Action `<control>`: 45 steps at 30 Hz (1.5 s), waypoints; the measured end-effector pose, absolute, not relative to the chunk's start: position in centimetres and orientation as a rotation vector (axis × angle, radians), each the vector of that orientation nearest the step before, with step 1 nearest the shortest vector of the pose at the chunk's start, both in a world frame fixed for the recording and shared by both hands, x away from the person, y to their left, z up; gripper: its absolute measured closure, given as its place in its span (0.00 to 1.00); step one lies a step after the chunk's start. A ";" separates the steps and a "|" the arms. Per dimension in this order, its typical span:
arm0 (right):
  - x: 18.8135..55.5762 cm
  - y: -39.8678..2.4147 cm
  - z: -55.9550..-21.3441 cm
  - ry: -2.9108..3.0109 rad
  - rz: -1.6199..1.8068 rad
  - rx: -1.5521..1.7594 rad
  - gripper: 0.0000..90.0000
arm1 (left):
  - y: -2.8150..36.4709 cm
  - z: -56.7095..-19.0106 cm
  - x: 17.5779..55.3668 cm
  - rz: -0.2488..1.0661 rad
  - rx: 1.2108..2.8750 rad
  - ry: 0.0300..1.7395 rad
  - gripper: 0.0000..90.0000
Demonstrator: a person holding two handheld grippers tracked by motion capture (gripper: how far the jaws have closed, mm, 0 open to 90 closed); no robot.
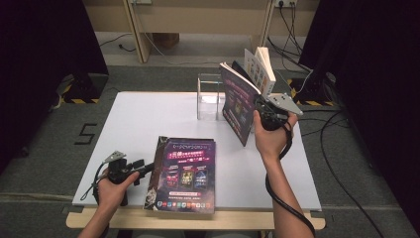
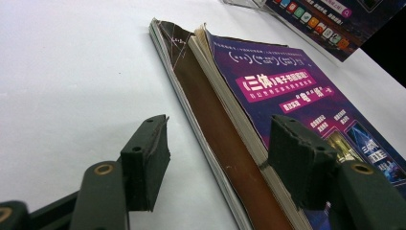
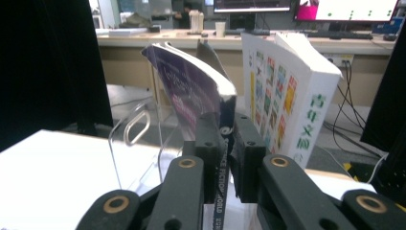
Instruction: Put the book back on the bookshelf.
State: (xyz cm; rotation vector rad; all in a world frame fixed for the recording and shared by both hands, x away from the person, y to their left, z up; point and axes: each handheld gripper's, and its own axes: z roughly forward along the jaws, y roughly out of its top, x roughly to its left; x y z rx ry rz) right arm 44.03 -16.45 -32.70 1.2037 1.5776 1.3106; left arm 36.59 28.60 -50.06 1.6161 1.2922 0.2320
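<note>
- The right gripper (image 1: pixel 267 115) has its two black jaws pinched narrow on the spine of a thin purple-covered magazine (image 1: pixel 236 101), lifted off the white table top (image 1: pixel 148 119). In the right gripper view the black spine strip with white lettering runs down between the pads (image 3: pixel 209 143), which press on it from both sides.
- That magazine stands nearly upright above the fingers with its long axis running up and away from them. Its pages fan open to the left of the jaws.
- Just past the fingertips stands a clear acrylic upright file holder (image 1: pixel 209 96), a little to the left of the held magazine. A thick white-spined book with rows of coloured squares on its cover (image 1: pixel 261 69) leans just to the right of it.
- The coming move looks like a slotting-in. It turns on keeping the magazine's spine vertical and bringing its lower edge over the holder's open top, between the clear wall and the thick book.
- The right hand is plainly the nearer one to the holder.
- The left gripper (image 1: pixel 137 166) rests low on the table, its jaws wide apart and holding nothing.
- A second flat purple magazine (image 2: pixel 306 115), lying on top of others in a small stack, is just ahead of the left fingers. Its spine points away from them, and the right-hand pad (image 2: pixel 299 158) overlaps its near edge.
</note>
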 end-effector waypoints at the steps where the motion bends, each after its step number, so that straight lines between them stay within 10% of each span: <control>1: 43.8 -16.5 -32.7 1.585 1.308 1.210 0.90 | 28.6 -50.1 36.6 0.232 1.616 1.292 0.43; 22: 46.2 -15.7 -31.4 1.705 1.247 1.223 0.81 | 28.8 -50.0 36.6 0.230 1.611 1.293 0.43; 45: 48.0 -15.5 -30.7 1.739 1.218 1.276 0.94 | 28.8 -50.2 36.7 0.228 1.616 1.292 0.43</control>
